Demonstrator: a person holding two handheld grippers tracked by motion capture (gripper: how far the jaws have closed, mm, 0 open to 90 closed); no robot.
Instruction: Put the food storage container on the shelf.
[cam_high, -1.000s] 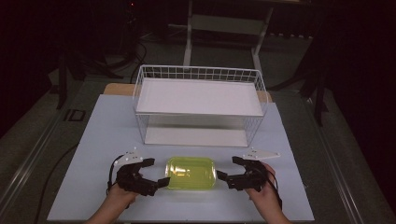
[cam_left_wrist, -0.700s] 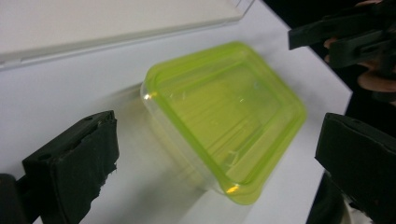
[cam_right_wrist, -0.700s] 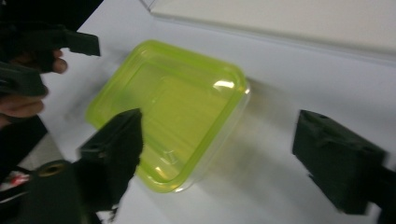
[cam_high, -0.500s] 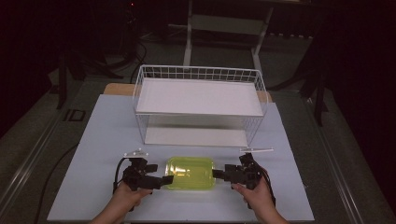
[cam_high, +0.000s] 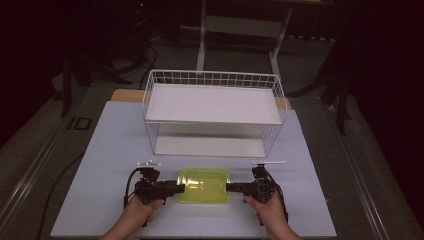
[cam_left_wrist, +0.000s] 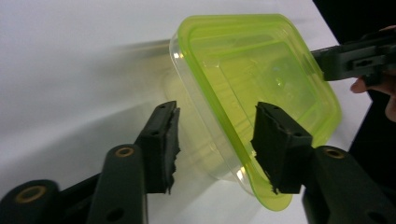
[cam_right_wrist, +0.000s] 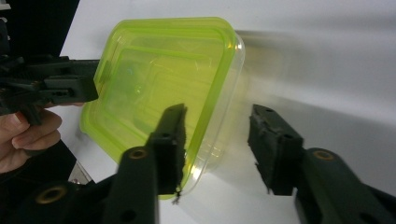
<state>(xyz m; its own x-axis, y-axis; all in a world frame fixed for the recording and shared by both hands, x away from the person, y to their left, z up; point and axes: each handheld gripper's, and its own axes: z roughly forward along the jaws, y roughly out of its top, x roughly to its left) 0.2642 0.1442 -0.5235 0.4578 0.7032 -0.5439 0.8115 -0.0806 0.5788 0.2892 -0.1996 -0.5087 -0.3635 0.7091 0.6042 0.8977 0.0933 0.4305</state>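
Observation:
A clear plastic container with a yellow-green lid (cam_high: 204, 185) lies on the white table (cam_high: 105, 145) near its front edge. My left gripper (cam_high: 179, 189) points at the container's left end and my right gripper (cam_high: 230, 188) at its right end. In the left gripper view the container (cam_left_wrist: 261, 79) has its lid rim and side wall between the jaws of my left gripper (cam_left_wrist: 219, 147), which is open with gaps on both sides. In the right gripper view my right gripper (cam_right_wrist: 219, 147) straddles a corner of the container (cam_right_wrist: 159, 79) in the same way, open.
A white wire basket (cam_high: 212, 79) with a white shelf board across it stands behind the container, mid-table. A person's hands hold both grippers at the front edge. Dark floor and stand legs surround the table.
Both grippers have moved inward and levelled out, so their jaws now reach around the container's two ends. The container has stayed put.

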